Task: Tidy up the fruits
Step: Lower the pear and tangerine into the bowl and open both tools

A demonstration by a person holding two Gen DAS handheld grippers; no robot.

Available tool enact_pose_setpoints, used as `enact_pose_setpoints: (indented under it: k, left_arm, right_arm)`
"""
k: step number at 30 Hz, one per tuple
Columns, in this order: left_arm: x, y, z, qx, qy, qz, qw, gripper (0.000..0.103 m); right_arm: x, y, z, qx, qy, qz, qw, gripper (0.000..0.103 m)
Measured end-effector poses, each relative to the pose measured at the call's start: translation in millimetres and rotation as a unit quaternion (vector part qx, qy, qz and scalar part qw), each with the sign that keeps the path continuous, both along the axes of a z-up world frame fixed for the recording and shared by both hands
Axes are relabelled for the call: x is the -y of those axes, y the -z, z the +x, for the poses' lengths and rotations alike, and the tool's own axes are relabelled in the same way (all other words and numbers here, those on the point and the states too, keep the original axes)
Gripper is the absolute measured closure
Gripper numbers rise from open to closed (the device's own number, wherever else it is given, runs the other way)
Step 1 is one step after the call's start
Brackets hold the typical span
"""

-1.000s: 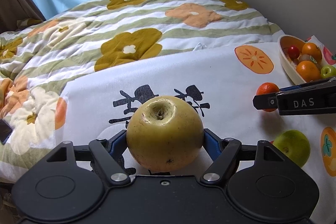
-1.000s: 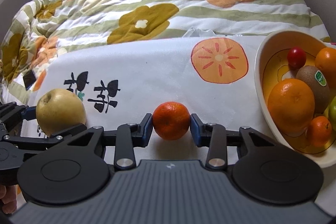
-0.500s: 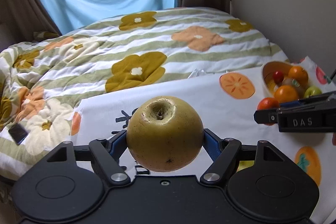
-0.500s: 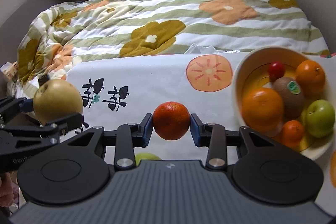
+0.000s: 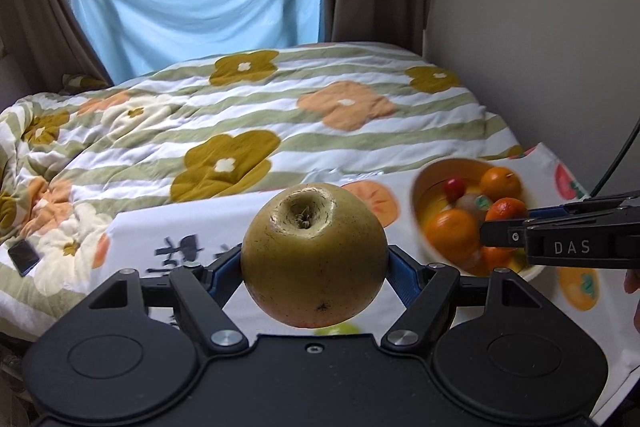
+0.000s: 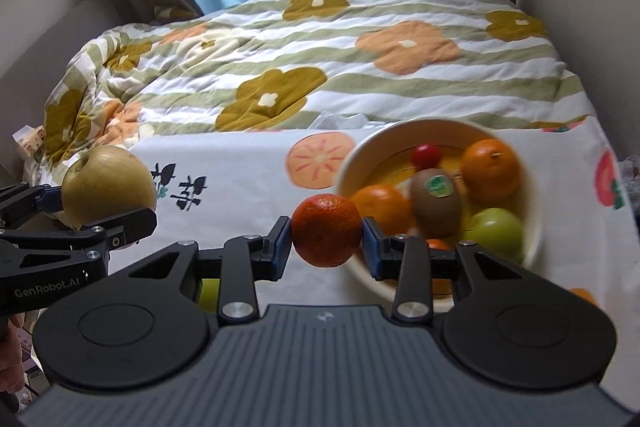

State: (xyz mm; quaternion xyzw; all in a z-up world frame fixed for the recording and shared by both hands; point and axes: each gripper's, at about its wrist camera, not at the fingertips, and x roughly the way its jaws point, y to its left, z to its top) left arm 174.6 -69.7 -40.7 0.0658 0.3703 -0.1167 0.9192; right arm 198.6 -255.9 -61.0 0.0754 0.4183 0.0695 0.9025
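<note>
My left gripper (image 5: 314, 267) is shut on a yellow-brown pear (image 5: 314, 255) and holds it in the air above the white cloth; the pear also shows at the left of the right wrist view (image 6: 108, 187). My right gripper (image 6: 326, 241) is shut on a small mandarin (image 6: 326, 231), held just left of the cream fruit bowl (image 6: 352, 155). The bowl holds oranges, a kiwi (image 6: 436, 203), a green apple (image 6: 494, 231) and a small red fruit (image 6: 426, 155). In the left wrist view the bowl (image 5: 420, 183) sits at the right, behind the right gripper's finger (image 5: 560, 243).
A white fruit-print cloth (image 6: 248, 163) covers the near bed. A green fruit (image 6: 208, 295) lies on it below the grippers, mostly hidden. A flowered quilt (image 5: 240, 115) fills the bed behind. A dark phone (image 5: 24, 257) lies at the left. A wall runs along the right.
Both grippers have risen with their fruit and moved right. The mandarin has come up beside the bowl's left rim. The pear has lifted well off the cloth.
</note>
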Motion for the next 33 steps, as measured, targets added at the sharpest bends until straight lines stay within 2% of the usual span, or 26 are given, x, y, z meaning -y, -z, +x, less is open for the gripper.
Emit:
enact_pose_setpoints:
  k: [8, 16, 22, 33]
  left_arm:
    - [53.9, -2.8, 4.4, 0.007, 0.018, -0.001, 0.9998, 0.024]
    - [99.1, 5.9, 33.8, 0.009, 0.034, -0.001, 0.9994, 0.024]
    - [125.5, 22.2, 66.3, 0.002, 0.04, 0.001, 0.9992, 0.024]
    - [152.9, 70.9, 118.5, -0.036, 0.042, 0.01, 0.9984, 0.024]
  right_arm:
    - [57.6, -5.5, -3.5, 0.007, 0.017, 0.0, 1.0, 0.051]
    - [99.5, 4.2, 6.8, 0.002, 0.025, -0.008, 1.0, 0.051]
    - [121.7, 13.6, 19.3, -0.001, 0.027, -0.009, 1.0, 0.051]
    - [139.8, 34.5, 37.8, -0.012, 0.025, -0.002, 1.0, 0.051]
